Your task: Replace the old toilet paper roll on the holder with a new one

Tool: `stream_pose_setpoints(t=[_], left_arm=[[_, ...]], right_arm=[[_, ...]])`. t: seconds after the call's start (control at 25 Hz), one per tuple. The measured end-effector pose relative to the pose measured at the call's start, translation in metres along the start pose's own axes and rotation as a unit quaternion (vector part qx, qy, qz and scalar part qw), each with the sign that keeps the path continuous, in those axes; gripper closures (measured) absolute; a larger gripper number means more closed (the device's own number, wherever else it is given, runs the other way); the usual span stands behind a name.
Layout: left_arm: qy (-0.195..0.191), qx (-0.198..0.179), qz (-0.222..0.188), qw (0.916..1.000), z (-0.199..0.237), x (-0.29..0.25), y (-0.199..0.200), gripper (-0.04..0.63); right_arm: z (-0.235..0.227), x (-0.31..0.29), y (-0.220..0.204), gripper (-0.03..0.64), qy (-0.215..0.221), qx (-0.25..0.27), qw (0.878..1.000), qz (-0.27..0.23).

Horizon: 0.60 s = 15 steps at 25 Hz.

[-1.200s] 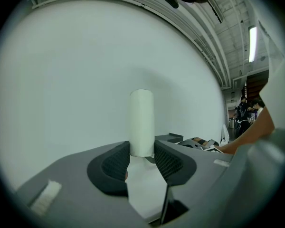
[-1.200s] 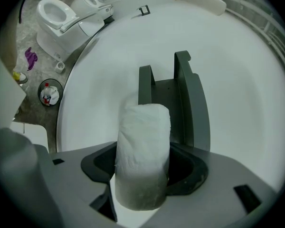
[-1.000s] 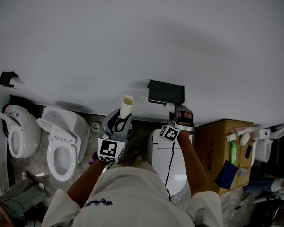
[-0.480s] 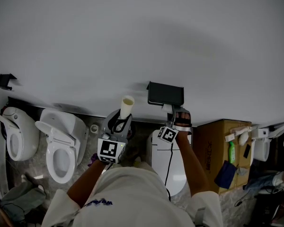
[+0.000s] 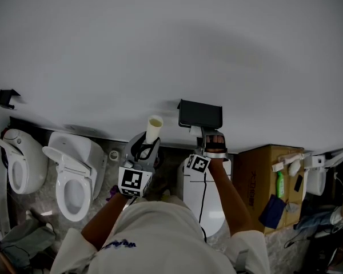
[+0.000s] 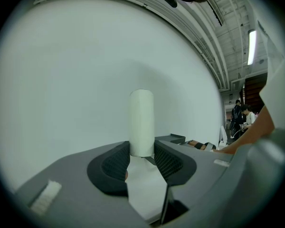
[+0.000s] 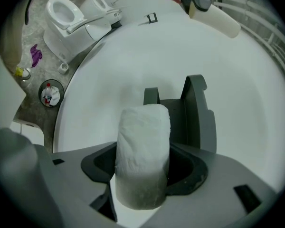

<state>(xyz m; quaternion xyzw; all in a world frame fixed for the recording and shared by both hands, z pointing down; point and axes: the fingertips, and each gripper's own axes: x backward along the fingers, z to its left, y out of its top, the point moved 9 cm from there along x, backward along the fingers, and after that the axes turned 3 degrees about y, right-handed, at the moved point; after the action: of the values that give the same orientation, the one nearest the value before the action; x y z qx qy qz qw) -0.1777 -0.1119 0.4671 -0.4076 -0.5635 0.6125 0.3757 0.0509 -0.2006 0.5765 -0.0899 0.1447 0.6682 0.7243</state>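
Left claw (image 6: 142, 158) clamps the empty tube (image 6: 141, 120) upright, centre frame. Right claw (image 7: 142, 175) grips the new roll (image 7: 142, 148), near the holder (image 7: 194, 110).

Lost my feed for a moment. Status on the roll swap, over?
Left tool shut on empty cardboard tube. Right tool shut on new paper roll, at the wall holder, not yet mounted. Holder bare, nothing blocking.

Pale cream cardboard tube (image 6: 141, 120), bare of paper, stands upright, clamped in the left gripper (image 6: 142, 158); plump white toilet paper roll (image 7: 142, 132), pinched in the right gripper (image 7: 142, 169), sits near the black wall-mounted holder (image 7: 195, 112).
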Motion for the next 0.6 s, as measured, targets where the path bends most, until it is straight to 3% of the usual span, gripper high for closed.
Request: stream_pose_setpoints(t=[0.28, 0.6], left_arm=[[0.006, 0.002, 0.001, 1.0000, 0.001, 0.001, 0.001, 0.436], [0.005, 0.000, 0.003, 1.0000, 0.004, 0.003, 0.000, 0.436]], right_arm=[[-0.001, 0.003, 0.017, 0.327, -0.002, -0.011, 1.000, -0.025], [-0.003, 0.001, 0.030, 0.328, -0.018, -0.016, 1.000, -0.018]])
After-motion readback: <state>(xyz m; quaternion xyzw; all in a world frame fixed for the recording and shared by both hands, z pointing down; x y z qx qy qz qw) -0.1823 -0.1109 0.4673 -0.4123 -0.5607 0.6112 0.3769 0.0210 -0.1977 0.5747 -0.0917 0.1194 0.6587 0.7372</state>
